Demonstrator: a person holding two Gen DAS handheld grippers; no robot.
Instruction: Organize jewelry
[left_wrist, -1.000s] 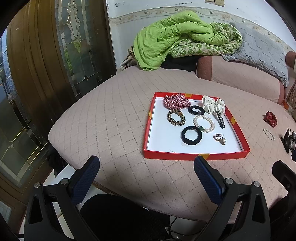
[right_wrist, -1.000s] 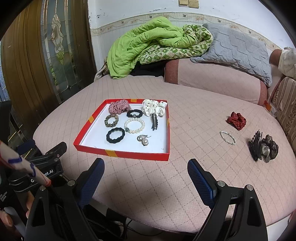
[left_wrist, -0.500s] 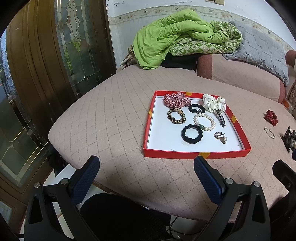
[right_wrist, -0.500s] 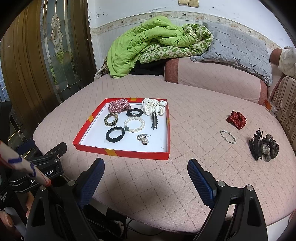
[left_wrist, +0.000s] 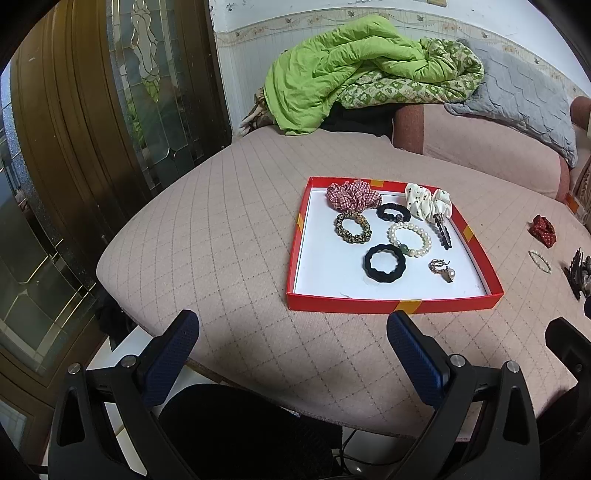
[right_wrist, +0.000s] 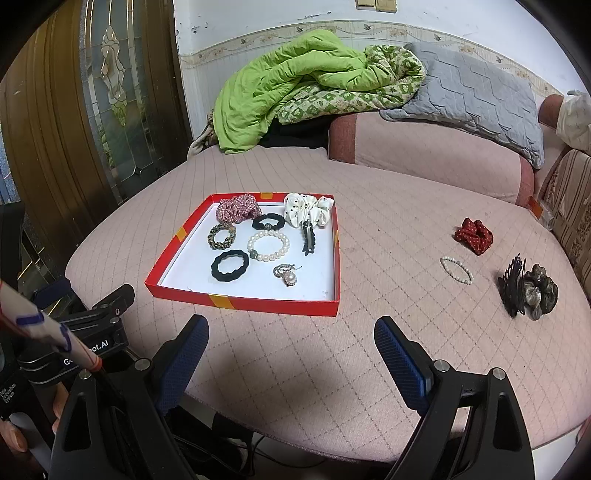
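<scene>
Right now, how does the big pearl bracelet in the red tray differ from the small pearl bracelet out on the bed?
The large white pearl bracelet lies inside the red tray; the small white bead bracelet lies on the pink quilted bed cover, outside it. The large one has fatter beads and one dark green bead; the small one looks thin and all white. Both lie flat as closed loops, untouched.

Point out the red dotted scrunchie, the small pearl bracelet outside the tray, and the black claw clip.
red dotted scrunchie (right_wrist: 474, 235), right wrist view, centre of its fabric.
small pearl bracelet (right_wrist: 466, 276), right wrist view, beads at its near end.
black claw clip (right_wrist: 512, 288), right wrist view, its teeth.
</scene>
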